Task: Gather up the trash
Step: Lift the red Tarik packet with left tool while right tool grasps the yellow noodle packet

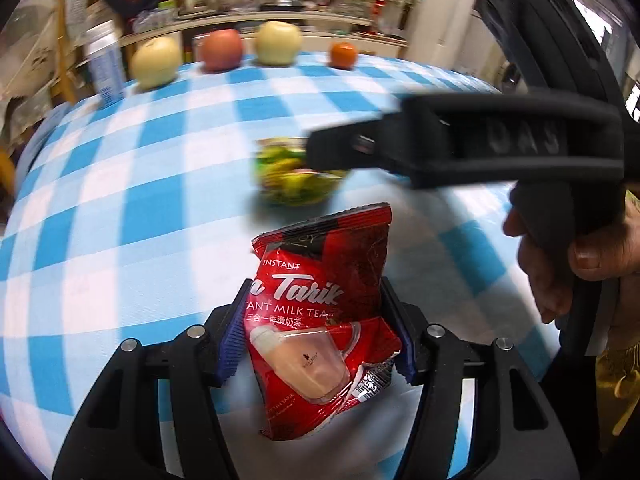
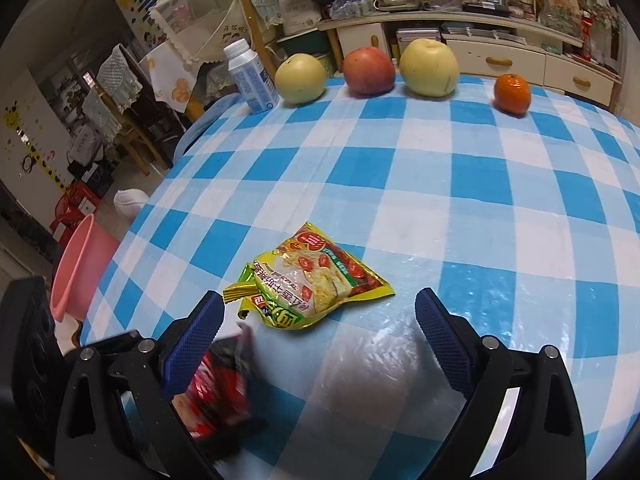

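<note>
The tabletop [image 2: 460, 184], one in number, wears a blue-and-white checked cloth and carries everything under inspection.

One pink basin [image 2: 74, 268] sits low beside the tabletop's left edge; in my judgement it is the likely receptacle for trash, though nothing confirms that.

One white bottle [image 2: 250, 76] stands at the far edge. In line with it are four pieces of fruit: two pale yellow pears [image 2: 300, 78], one red apple [image 2: 368, 70] and one orange [image 2: 512, 94]. Their tidy row suggests goods to be kept, not refuse.

Two wrappers count as trash. The red instant milk tea sachet [image 1: 320, 316] is clamped at its sides between the blue fingers [image 1: 232, 344] of the left gripper [image 1: 320, 346] and appears raised off the cloth, presumably for carrying away. The yellow-green snack packet [image 2: 308, 284] lies flat on the cloth, crumpled and torn at one corner.

The right gripper [image 2: 320, 320] has its fingers spread wide with nothing between them, the packet lying just ahead, placed, I judge, for the next pick-up. A person's hand [image 1: 568, 264] grips its handle.
</note>
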`<move>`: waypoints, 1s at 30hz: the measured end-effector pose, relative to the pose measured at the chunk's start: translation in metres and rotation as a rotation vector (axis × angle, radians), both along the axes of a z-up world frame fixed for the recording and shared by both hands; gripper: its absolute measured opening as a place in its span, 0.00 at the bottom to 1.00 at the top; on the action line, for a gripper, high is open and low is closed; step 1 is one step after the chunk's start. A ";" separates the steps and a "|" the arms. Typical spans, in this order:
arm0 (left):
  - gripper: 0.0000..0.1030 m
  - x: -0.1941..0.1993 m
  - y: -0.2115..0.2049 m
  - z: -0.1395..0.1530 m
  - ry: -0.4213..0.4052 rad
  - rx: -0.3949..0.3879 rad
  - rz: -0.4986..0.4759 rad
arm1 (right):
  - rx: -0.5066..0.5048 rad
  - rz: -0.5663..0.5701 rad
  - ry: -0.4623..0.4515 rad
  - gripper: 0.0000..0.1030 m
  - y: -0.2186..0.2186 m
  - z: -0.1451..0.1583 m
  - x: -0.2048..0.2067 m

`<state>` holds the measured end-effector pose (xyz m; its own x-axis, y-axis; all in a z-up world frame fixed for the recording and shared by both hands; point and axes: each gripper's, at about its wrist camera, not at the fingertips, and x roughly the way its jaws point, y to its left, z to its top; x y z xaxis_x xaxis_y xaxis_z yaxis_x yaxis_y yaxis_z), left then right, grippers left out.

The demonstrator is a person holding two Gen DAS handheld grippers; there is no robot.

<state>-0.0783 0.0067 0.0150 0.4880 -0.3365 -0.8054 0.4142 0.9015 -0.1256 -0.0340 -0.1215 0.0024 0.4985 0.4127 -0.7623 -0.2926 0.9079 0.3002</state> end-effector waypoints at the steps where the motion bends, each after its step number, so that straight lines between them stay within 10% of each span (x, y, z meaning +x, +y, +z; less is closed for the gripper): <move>1: 0.59 0.001 0.004 0.000 -0.001 0.002 0.012 | -0.007 0.005 0.001 0.92 0.003 -0.001 0.002; 25: 0.59 0.032 0.094 0.009 -0.034 -0.090 0.246 | -0.190 0.050 -0.028 0.92 0.038 -0.023 0.015; 30: 0.59 0.037 0.104 0.010 -0.040 -0.100 0.268 | -0.216 0.059 -0.037 0.68 0.040 -0.025 0.013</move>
